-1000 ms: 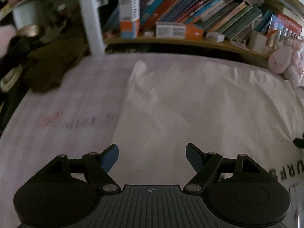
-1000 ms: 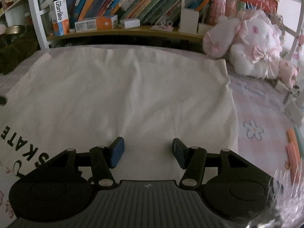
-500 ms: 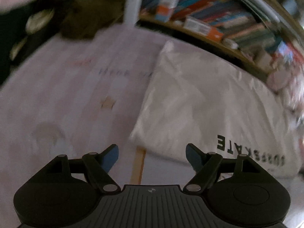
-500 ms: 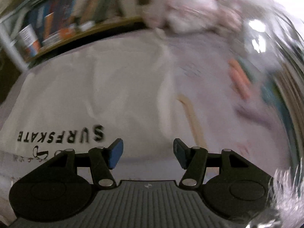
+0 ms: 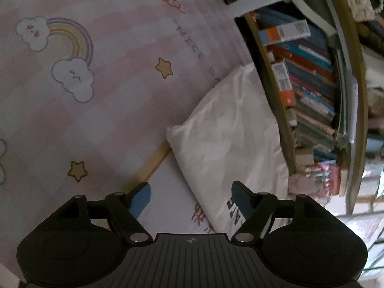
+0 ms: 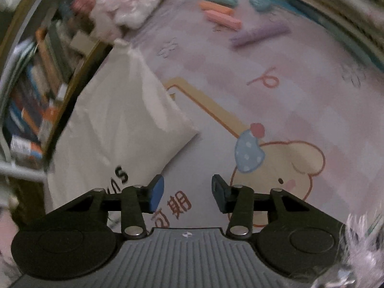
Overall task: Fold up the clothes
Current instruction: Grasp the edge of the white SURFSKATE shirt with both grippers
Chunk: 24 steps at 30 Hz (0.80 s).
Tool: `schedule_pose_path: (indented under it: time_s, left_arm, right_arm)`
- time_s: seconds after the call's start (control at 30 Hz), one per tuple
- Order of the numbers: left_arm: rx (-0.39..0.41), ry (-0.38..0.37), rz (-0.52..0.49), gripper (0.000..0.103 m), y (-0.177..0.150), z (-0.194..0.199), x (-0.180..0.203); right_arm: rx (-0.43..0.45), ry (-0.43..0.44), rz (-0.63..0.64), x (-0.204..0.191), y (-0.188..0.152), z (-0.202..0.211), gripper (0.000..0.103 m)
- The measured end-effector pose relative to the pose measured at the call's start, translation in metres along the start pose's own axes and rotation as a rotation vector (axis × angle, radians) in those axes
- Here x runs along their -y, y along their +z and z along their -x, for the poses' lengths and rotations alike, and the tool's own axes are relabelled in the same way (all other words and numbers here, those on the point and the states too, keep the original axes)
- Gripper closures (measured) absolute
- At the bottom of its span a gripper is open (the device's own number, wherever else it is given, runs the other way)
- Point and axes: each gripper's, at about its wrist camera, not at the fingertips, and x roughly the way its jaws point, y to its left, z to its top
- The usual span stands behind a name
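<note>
Pink bedsheet (image 5: 100,110), both grippers (image 5: 190,198) (image 6: 187,193) closing, empty, beside white garment (image 5: 230,129)

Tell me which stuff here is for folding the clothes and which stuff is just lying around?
For the folding:
- white garment with black letters
- left gripper, jaws closing, nothing between them
- right gripper, jaws closing, nothing between them

Just lying around:
- books on the shelf
- plush toy
- pastel sticks
- pink cartoon sheet underneath
</note>
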Motion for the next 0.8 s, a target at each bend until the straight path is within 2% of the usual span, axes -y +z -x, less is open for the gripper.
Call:
schedule_pose_path:
  time_s: [0.17, 0.23, 0.3, 0.43, 0.47, 0.53, 0.6, 0.63, 0.73, 0.8]
  left_arm:
    - [0.046, -0.032, 0.094, 0.044, 0.006, -0.004, -0.004]
    - [0.092, -0.036, 0.16, 0.044, 0.008, -0.004, -0.009]
    - [0.115, -0.061, 0.234, 0.052, 0.01, -0.008, -0.016]
    - [0.134, -0.074, 0.277, 0.058, 0.018, -0.014, -0.019]
    - [0.138, -0.071, 0.279, 0.063, 0.021, -0.016, -0.018]
    - [0.146, -0.064, 0.283, 0.071, 0.028, -0.02, -0.017]
    - [0.14, -0.042, 0.27, 0.092, 0.033, -0.025, -0.017]
    - [0.141, -0.047, 0.244, 0.094, 0.033, -0.022, -0.014]
    - [0.156, -0.11, 0.099, 0.096, 0.027, 0.0, 0.004]
    - [0.149, -0.096, -0.001, 0.096, 0.02, 0.014, 0.009]
  right_arm:
    - [0.013, 0.029, -0.094, 0.004, 0.012, -0.013, 0.064]
    - [0.021, 0.036, -0.13, 0.004, 0.017, -0.019, 0.067]
    - [0.033, 0.047, -0.159, 0.004, 0.02, -0.023, 0.068]
    - [0.051, 0.054, -0.182, 0.001, 0.025, -0.03, 0.074]
    - [0.055, 0.054, -0.186, 0.0, 0.026, -0.032, 0.076]
    - [0.055, 0.046, -0.165, -0.003, 0.029, -0.036, 0.086]
    - [0.058, 0.039, -0.129, -0.008, 0.032, -0.038, 0.093]
    - [0.063, 0.04, -0.11, -0.01, 0.033, -0.038, 0.094]
    - [0.1, 0.154, -0.043, -0.018, 0.029, -0.006, 0.095]
    - [0.115, 0.213, -0.01, -0.02, 0.026, 0.016, 0.095]
